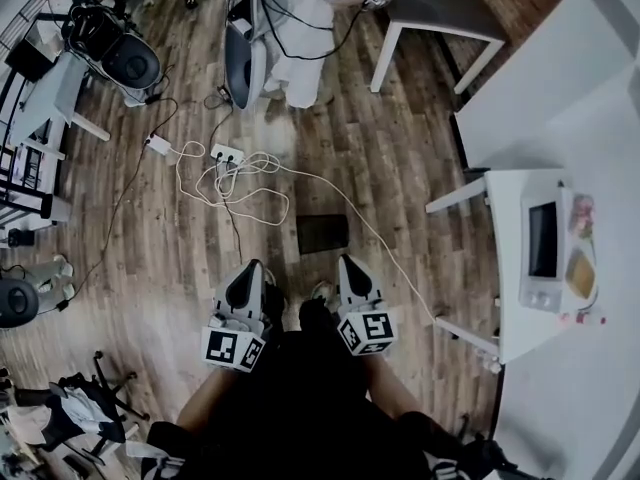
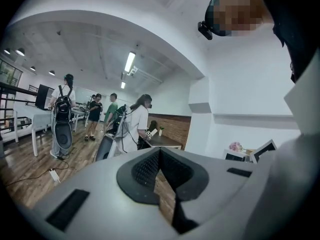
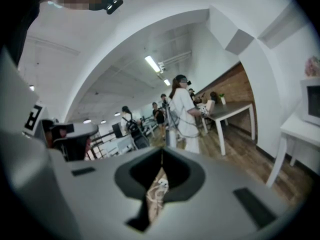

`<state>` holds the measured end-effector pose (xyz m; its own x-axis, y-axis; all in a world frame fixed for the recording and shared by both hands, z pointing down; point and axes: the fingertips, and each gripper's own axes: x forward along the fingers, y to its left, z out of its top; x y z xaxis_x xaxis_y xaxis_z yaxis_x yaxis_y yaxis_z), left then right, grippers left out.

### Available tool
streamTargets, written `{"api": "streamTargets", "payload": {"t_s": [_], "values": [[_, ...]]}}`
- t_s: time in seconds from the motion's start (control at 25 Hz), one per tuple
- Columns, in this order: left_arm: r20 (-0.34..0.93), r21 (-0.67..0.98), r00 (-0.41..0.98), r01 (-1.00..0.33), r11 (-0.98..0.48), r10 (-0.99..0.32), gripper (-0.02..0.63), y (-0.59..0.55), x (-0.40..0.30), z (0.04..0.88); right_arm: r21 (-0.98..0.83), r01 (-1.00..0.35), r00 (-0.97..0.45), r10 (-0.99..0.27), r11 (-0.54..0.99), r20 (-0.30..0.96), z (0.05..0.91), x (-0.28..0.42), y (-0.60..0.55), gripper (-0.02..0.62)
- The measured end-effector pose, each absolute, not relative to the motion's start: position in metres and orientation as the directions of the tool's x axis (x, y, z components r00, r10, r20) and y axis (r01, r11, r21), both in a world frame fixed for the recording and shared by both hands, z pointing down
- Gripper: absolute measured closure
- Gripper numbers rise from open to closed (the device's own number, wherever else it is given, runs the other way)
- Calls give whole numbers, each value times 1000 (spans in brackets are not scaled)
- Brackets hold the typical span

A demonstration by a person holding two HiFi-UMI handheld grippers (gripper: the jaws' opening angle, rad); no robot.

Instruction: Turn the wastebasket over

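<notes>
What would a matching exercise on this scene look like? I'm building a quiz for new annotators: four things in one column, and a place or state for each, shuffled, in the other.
Column A
1. microwave
2. power strip
3. left gripper
4. dark-topped table

Column B
a. shut, nothing held
b. on the wooden floor
c. on the white table
d. beside a person in white

Pairs: 1-c, 2-b, 3-a, 4-d
</notes>
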<state>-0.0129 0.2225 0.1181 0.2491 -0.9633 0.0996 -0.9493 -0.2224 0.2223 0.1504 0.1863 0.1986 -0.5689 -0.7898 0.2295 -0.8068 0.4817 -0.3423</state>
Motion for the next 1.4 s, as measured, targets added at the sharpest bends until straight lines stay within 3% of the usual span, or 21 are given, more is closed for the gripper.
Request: {"api": "streamTargets", "payload": {"t_s": [0.68,1.4], "values": [[157,227,419,-897,-380,-894,572,93,-68,152,-306,-895,-427,-823,325,376,252,88,104,563],[254,310,510,-848,-431,-822,573,-8,-134,247,-208,-965,-259,-714,161,650,436,32,23,560]]}}
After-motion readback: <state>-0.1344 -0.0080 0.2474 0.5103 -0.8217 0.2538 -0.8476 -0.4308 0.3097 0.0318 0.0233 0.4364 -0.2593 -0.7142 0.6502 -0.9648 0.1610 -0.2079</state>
